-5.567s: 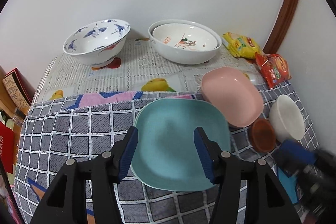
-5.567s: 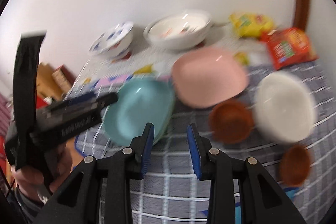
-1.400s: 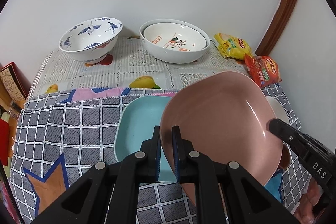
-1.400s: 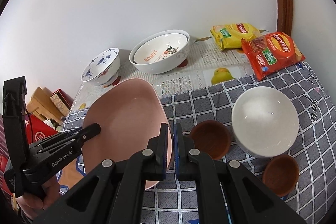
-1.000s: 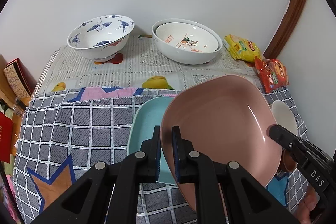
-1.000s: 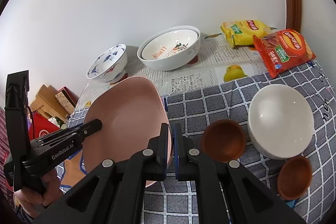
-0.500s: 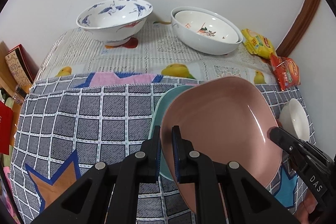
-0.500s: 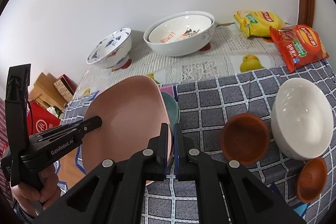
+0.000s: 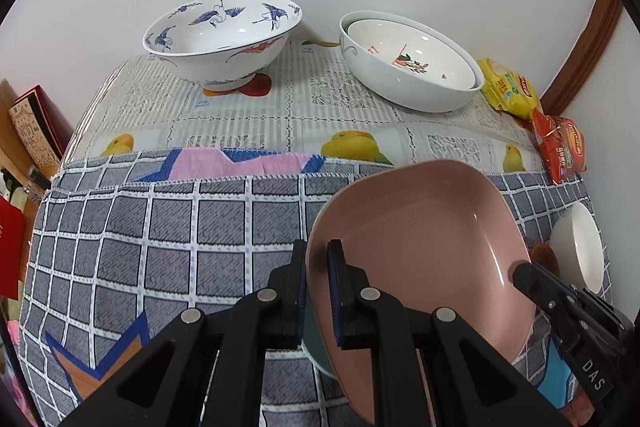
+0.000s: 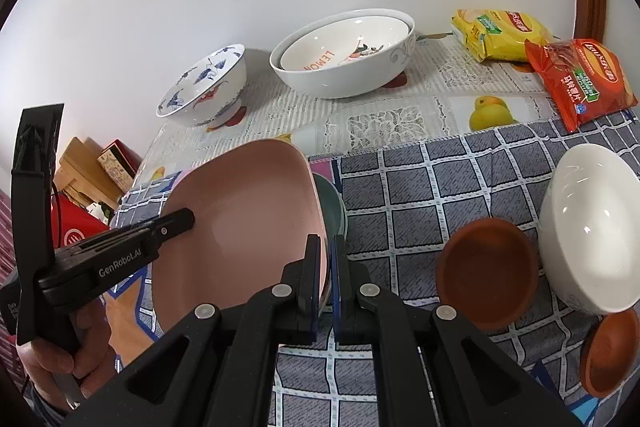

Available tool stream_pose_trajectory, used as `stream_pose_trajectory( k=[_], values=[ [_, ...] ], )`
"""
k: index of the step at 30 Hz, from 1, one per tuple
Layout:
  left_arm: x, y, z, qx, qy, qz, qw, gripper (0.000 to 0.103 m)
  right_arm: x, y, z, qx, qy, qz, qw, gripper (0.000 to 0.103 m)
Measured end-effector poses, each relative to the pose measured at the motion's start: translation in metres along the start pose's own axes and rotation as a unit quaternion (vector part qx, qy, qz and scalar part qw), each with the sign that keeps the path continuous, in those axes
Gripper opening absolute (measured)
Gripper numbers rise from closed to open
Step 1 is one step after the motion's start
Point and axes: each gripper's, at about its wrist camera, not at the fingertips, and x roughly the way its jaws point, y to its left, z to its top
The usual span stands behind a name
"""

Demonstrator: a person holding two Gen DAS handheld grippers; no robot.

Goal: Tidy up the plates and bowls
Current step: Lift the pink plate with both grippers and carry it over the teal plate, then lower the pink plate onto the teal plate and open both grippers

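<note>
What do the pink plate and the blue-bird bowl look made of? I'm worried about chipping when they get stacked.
The pink plate looks like matte plastic or melamine: even colour, soft dull sheen, thin rim. The blue-bird bowl looks like glazed porcelain: sharp glossy highlights, painted pattern, raised foot. Neither can be confirmed from looks alone.

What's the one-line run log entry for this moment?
left gripper: shut on pink square plate | right gripper: shut on same plate | plate: over teal plate
</note>
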Motion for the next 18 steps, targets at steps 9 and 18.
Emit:
stream_pose_trajectory(
  k=[9,18],
  values=[
    [0.015,0.002,0.006,-0.007,0.002,0.001,1.0,0.01,0.012,0.001,0.003,-0.01,0.009,-0.016,1.0,0.006],
    [0.022,0.001,0.008,-0.002,0.015,-0.009,0.9998,0.018,0.018,0.008,0.001,-0.038,0.038,-0.017,0.998,0.008]
  ],
)
